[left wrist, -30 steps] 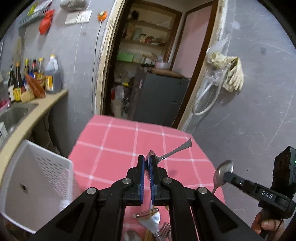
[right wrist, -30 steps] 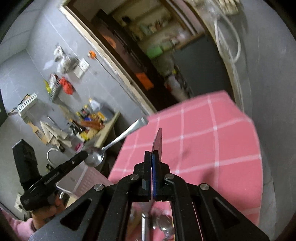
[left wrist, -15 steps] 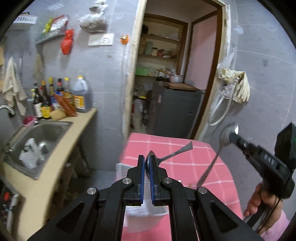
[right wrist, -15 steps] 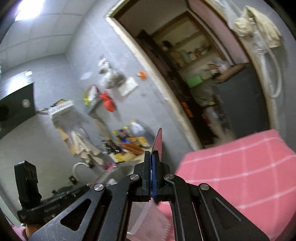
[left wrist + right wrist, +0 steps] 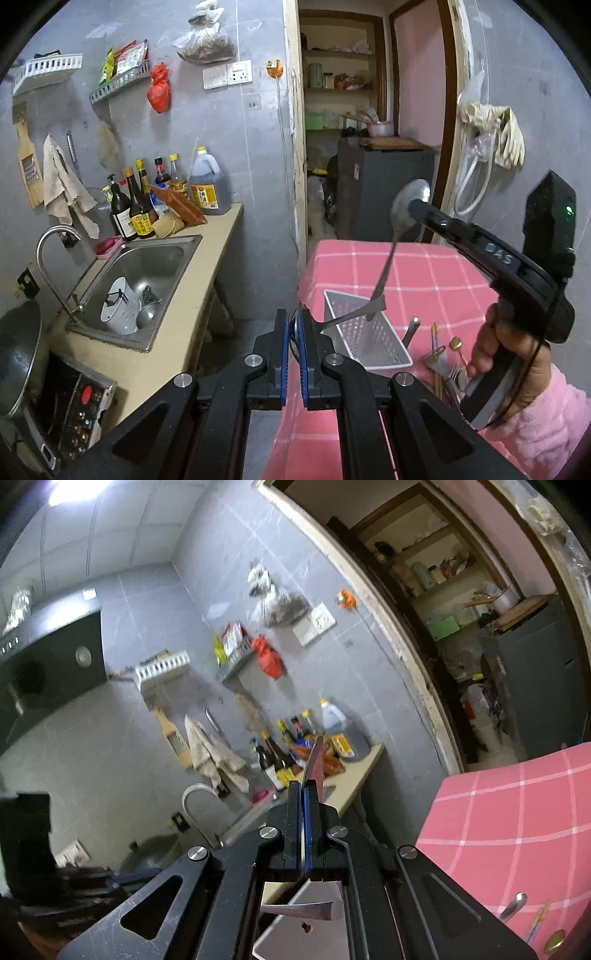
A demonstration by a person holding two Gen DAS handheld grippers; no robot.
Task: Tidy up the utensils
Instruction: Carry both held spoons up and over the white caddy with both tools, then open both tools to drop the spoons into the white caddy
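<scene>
My left gripper (image 5: 292,325) is shut on the bowl of a steel spoon (image 5: 351,315), whose flat handle points right over a white perforated basket (image 5: 369,347). My right gripper (image 5: 306,797) is shut on a second steel spoon (image 5: 316,760); in the left wrist view that gripper (image 5: 419,207) holds the spoon by its bowl (image 5: 406,203), handle hanging down into the basket. Loose utensils (image 5: 443,363), among them a fork and chopsticks, lie on the pink checked tablecloth (image 5: 424,273) right of the basket.
A counter with a steel sink (image 5: 144,273), faucet (image 5: 51,254) and several sauce bottles (image 5: 147,206) runs along the left. A stove panel (image 5: 74,402) is at lower left. A doorway with a grey cabinet (image 5: 380,184) lies behind the table.
Both grippers rose and drew back from the table, each still holding its spoon. The right spoon now hangs handle-down into the basket, and the sink and counter have come into view.
</scene>
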